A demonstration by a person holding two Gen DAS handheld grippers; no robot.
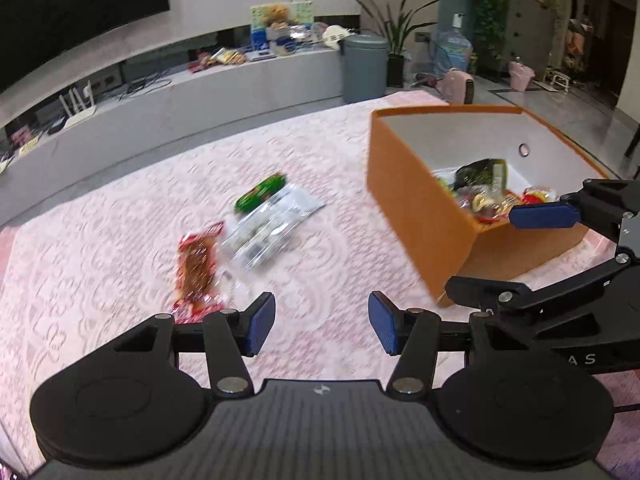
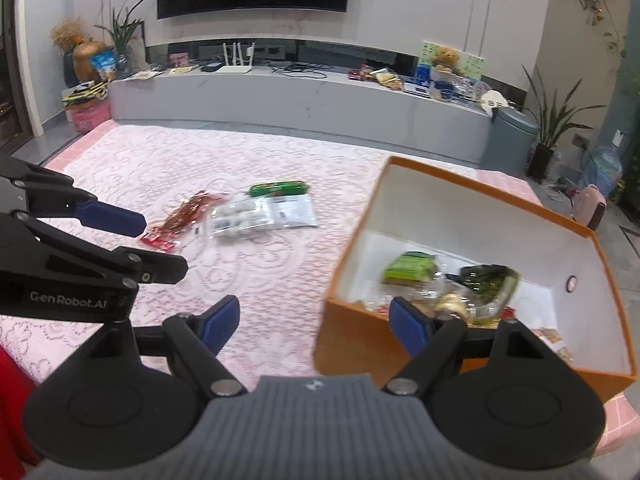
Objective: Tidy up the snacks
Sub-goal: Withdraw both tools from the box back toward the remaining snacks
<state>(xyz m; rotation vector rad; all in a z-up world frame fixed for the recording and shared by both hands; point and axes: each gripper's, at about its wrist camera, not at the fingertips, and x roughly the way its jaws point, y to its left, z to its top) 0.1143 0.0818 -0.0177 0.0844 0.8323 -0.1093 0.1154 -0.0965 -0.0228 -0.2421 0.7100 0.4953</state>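
Both claws empty, jaws apart: left claw (image 1: 322, 322) faces three loose packets (image 1: 256, 228) on the pink cloth; right claw (image 2: 314, 322) hangs at the orange box (image 2: 360, 344), part filled.

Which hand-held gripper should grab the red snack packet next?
Left, probably. The left hand-held gripper is open and empty, with the red snack packet just ahead on the pink cloth. The right hand-held gripper, also open, sits beside the orange box, farther away.
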